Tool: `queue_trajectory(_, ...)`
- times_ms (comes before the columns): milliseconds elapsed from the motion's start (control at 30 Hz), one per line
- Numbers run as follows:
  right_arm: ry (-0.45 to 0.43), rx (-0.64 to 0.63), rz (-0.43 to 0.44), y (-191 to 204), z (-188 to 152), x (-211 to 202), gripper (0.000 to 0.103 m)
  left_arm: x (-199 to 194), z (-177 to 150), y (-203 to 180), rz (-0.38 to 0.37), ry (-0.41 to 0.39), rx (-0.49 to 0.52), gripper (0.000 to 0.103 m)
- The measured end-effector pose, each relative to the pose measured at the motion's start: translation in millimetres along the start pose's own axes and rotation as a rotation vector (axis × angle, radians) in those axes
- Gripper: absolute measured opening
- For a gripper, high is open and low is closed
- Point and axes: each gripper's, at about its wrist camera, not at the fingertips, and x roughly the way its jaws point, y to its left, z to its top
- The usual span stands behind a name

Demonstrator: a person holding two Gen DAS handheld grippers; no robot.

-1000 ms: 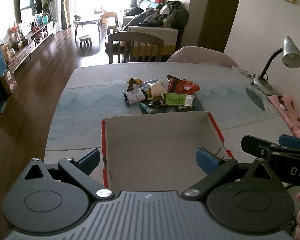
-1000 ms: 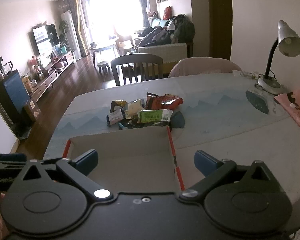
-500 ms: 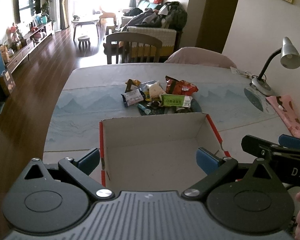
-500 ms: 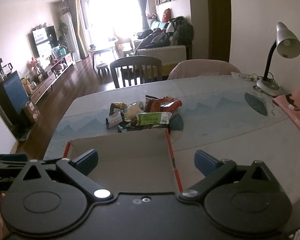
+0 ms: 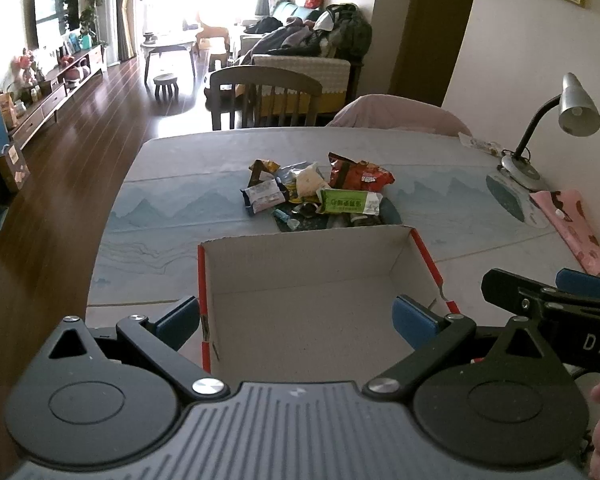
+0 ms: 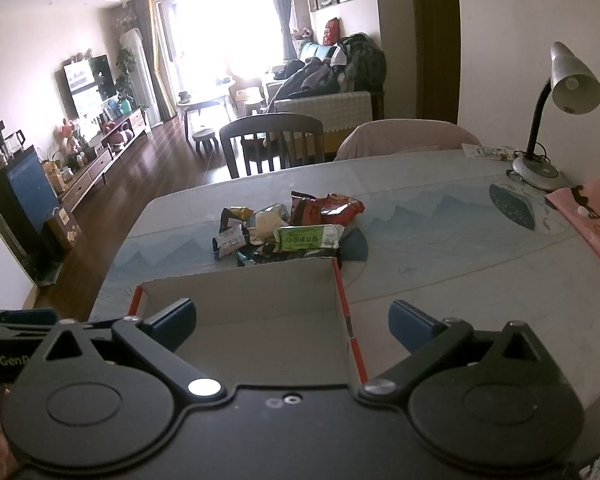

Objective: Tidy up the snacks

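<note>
Left wrist view. The left tool [image 5: 298, 318] hangs over the near end of an open cardboard box [image 5: 316, 280] with red edges, its blue fingers [image 5: 414, 318] set wide apart and holding nothing; one finger lies outside the box's left wall, the other inside near its right wall. The box rests on the tabletop [image 5: 172, 216] and looks empty. Just beyond its far wall lies the snack pile [image 5: 318, 190], topped by a red bag [image 5: 360, 176] and a green-labelled packet [image 5: 348, 201]. A desk lamp [image 5: 556, 128] stands at the right edge.

Right wrist view. The right tool [image 6: 292, 320] is likewise spread apart and empty, straddling the box's [image 6: 244, 300] right wall. The snack pile [image 6: 288, 226] sits touching the far side of the box, the green-labelled packet [image 6: 310, 238] nearest it. The left tool [image 6: 16, 322] shows at the left margin.
</note>
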Motion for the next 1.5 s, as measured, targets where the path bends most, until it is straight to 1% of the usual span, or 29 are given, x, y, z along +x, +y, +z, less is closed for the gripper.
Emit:
queue_trajectory(267, 0.007, -0.006, 0.004, 0.0, 2.5, 0.0, 0.103, 2.4, 3.7, -1.8, -0.008, 0.003, 0.003, 0.103)
queue_trajectory(400, 0.016, -0.036, 0.006, -0.4, 12.4, 3.3, 0.103, 8.3, 9.7, -4.4, 0.012, 0.011, 0.008, 0.103)
queue_trajectory(533, 0.056, -0.047, 0.047, -3.1, 23.1, 17.8, 0.103, 22.1, 23.9, -4.5, 0.013, 0.049, -0.010, 0.103)
queue_trajectory(633, 0.074, -0.062, 0.078, -8.7, 36.5, 29.0, 0.103, 30.5, 40.1, -2.6, 0.029, 0.063, -0.023, 0.103)
queue_trajectory(767, 0.081, -0.103, 0.120, -19.7, 67.0, 45.8, 0.103, 42.9, 68.8, -5.3, 0.063, 0.075, 0.020, 0.103)
queue_trajectory(1000, 0.113, -0.230, 0.156, -34.6, 131.1, 91.4, 0.103, 78.2, 129.5, 0.7, 0.097, 0.137, -0.002, 0.103)
queue_trajectory(1067, 0.130, -0.239, 0.174, -38.9, 147.8, 107.1, 0.102, 90.6, 144.5, 2.9, 0.110, 0.155, -0.005, 0.103)
queue_trajectory(1200, 0.194, -0.217, 0.211, -47.7, 174.1, 141.0, 0.100, 116.6, 170.8, 4.0, 0.137, 0.186, 0.006, 0.103)
queue_trajectory(1300, 0.240, -0.201, 0.222, -49.6, 186.0, 167.3, 0.100, 140.5, 188.9, 5.6, 0.151, 0.212, 0.001, 0.103)
queue_trajectory(1367, 0.274, -0.186, 0.203, -50.9, 191.1, 188.1, 0.097, 159.9, 198.4, 6.7, 0.160, 0.221, 0.002, 0.103)
queue_trajectory(1433, 0.324, -0.163, 0.206, -53.6, 193.0, 212.0, 0.096, 182.4, 205.9, 9.5, 0.176, 0.250, -0.017, 0.103)
queue_trajectory(1500, 0.392, -0.127, 0.200, -57.5, 189.8, 239.6, 0.094, 208.0, 211.7, 13.1, 0.176, 0.300, -0.045, 0.103)
